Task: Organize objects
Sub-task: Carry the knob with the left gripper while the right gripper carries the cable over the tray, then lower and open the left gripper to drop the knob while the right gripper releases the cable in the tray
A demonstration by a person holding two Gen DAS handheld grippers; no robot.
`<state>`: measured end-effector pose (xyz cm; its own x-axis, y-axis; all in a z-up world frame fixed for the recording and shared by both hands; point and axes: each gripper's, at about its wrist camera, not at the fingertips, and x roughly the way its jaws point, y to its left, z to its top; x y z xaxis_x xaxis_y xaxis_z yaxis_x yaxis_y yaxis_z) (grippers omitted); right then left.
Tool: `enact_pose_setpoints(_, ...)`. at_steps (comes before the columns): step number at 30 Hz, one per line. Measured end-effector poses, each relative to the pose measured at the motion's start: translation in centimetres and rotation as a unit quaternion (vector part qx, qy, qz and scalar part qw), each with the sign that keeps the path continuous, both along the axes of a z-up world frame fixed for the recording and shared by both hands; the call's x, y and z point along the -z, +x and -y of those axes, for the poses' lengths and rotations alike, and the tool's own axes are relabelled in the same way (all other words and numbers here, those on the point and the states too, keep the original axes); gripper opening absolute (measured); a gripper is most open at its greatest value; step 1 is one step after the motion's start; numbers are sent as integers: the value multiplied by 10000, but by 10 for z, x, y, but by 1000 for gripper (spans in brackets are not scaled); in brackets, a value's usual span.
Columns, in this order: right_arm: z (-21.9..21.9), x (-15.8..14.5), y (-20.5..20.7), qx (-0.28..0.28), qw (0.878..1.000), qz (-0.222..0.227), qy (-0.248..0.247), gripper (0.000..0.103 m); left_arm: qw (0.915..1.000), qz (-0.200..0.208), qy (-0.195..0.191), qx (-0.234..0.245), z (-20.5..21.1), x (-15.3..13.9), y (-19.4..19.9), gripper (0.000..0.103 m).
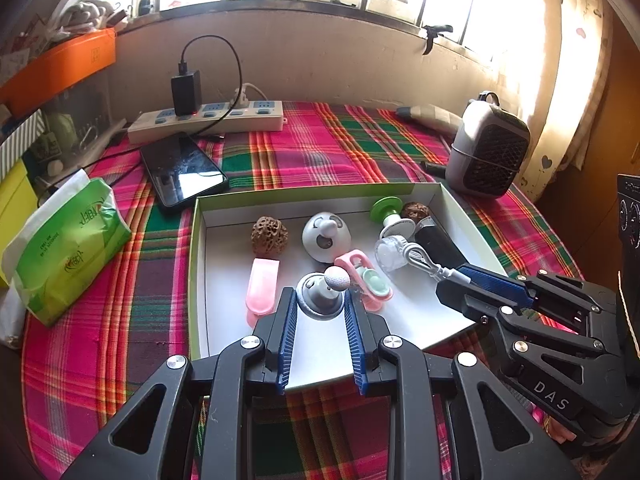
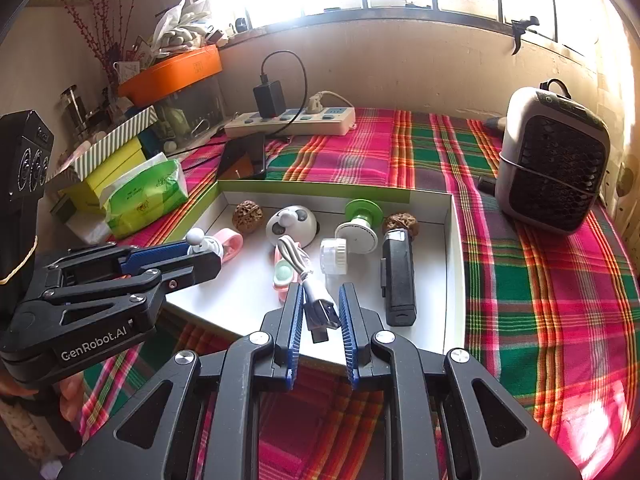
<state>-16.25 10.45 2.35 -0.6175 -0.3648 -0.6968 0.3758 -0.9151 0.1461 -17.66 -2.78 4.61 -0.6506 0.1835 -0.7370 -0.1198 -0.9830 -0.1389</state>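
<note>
A shallow white box with green sides (image 1: pixel 200 280) (image 2: pixel 454 264) lies on the plaid cloth and holds small items: walnuts (image 1: pixel 269 236), a grey face toy (image 1: pixel 326 236), a pink clip (image 1: pixel 262 286), a green-capped piece (image 1: pixel 386 208), a black device (image 2: pixel 398 276). My left gripper (image 1: pixel 320 300) is closed around a grey ball-topped mount (image 1: pixel 322 294) in the box. My right gripper (image 2: pixel 318 304) holds the dark USB plug of a white cable (image 2: pixel 316 308) just above the box floor; it also shows in the left wrist view (image 1: pixel 460 284).
A phone (image 1: pixel 182 170) lies behind the box, a power strip (image 1: pixel 208 120) with a charger by the wall. A green tissue pack (image 1: pixel 68 248) sits left, a small grey fan heater (image 2: pixel 554 160) right. Stacked boxes and an orange tray (image 2: pixel 172 74) are far left.
</note>
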Motion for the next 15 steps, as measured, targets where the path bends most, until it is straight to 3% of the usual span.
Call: enact_pose_setpoints(15, 7, 14, -20, -10, 9996, 274, 113, 19, 9997, 252, -9, 23, -4, 16, -21, 22)
